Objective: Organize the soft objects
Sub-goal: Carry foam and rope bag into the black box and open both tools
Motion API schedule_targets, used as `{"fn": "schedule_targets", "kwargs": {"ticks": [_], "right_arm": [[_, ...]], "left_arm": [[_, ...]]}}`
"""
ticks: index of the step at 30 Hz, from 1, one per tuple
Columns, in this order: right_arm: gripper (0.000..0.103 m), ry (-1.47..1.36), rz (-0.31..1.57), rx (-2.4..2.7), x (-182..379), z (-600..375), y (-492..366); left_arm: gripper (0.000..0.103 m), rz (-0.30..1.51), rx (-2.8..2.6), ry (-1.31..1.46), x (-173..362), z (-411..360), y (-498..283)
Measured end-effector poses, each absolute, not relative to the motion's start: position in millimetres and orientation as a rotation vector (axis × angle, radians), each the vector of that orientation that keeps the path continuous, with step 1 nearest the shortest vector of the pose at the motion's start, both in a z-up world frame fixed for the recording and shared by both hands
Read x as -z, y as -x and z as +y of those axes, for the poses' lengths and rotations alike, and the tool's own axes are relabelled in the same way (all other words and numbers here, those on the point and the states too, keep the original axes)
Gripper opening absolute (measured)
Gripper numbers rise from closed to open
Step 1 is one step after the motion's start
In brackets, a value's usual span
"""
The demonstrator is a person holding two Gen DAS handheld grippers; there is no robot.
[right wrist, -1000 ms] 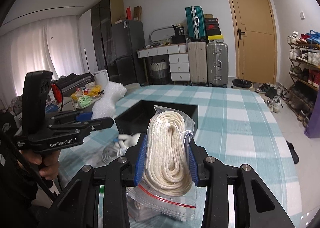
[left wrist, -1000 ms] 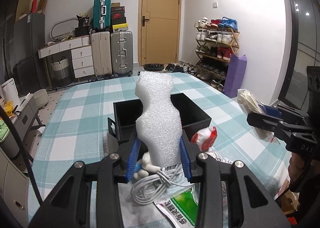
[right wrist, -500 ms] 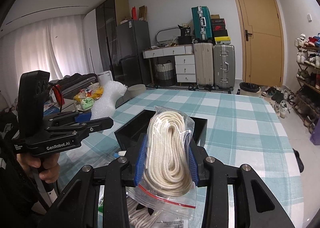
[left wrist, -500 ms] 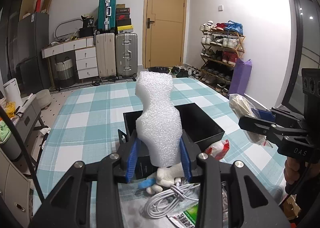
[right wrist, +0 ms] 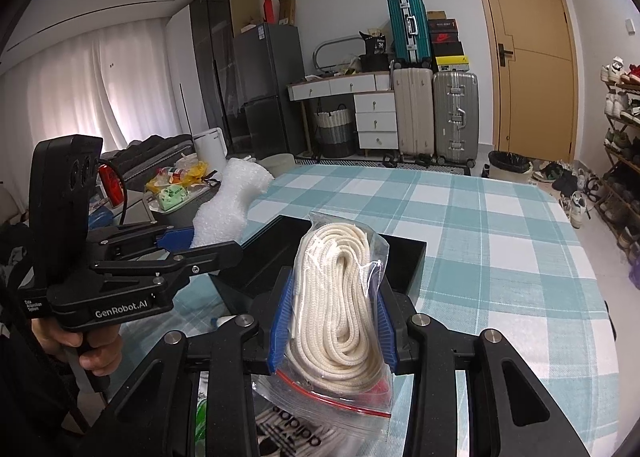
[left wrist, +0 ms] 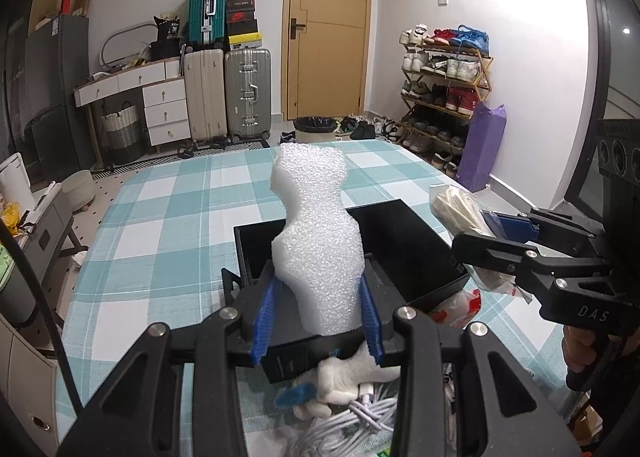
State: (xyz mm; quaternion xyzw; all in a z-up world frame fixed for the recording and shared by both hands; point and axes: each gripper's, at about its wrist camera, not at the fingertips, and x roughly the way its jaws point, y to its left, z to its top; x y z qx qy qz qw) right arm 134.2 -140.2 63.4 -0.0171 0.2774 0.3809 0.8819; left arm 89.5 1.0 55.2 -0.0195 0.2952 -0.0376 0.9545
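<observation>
My left gripper (left wrist: 318, 317) is shut on a white foam piece (left wrist: 318, 241) and holds it upright above the near edge of an open black box (left wrist: 404, 245). The foam piece also shows in the right wrist view (right wrist: 232, 201). My right gripper (right wrist: 332, 329) is shut on a clear bag of white rope (right wrist: 340, 297), held above the box (right wrist: 344, 257). That bag also shows at the right of the left wrist view (left wrist: 460, 213). A white soft toy (left wrist: 352, 377) and a white cable coil (left wrist: 340, 425) lie on the table below my left gripper.
The table has a teal checked cloth (left wrist: 168, 217). A red and white packet (left wrist: 460, 305) lies right of the box. Printed packets (right wrist: 280, 433) lie under my right gripper. Suitcases (left wrist: 228, 93), a door and a shoe rack (left wrist: 444, 85) stand beyond the table.
Both grippers have risen and drawn back with their loads. The box and the items on the table now sit lower in both views.
</observation>
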Motion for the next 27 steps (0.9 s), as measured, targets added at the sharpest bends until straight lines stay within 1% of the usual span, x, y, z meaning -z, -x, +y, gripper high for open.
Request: {"fn": "schedule_targets", "kwargs": {"ticks": [13,23,24,25,27], "right_arm": [[0.037,0.065,0.623,-0.795,-52,-119,-163],[0.038,0.113,0.622,-0.777,-45,-102,-177],[0.040,0.116,0.620,-0.774,-45,-101,-177],[0.046,0.121,0.620,-0.772,-44,-101,-177],[0.054,0.123,0.617,-0.775,-44,-102,-177]], "left_arm": [[0.037,0.673,0.074,0.045,-36,5,-115],[0.038,0.709,0.075,0.038,-29,7,-122],[0.040,0.713,0.075,0.043,-29,7,-122],[0.042,0.713,0.076,0.047,-29,8,-122],[0.055,0.706,0.093,0.059,-31,10,-119]]}}
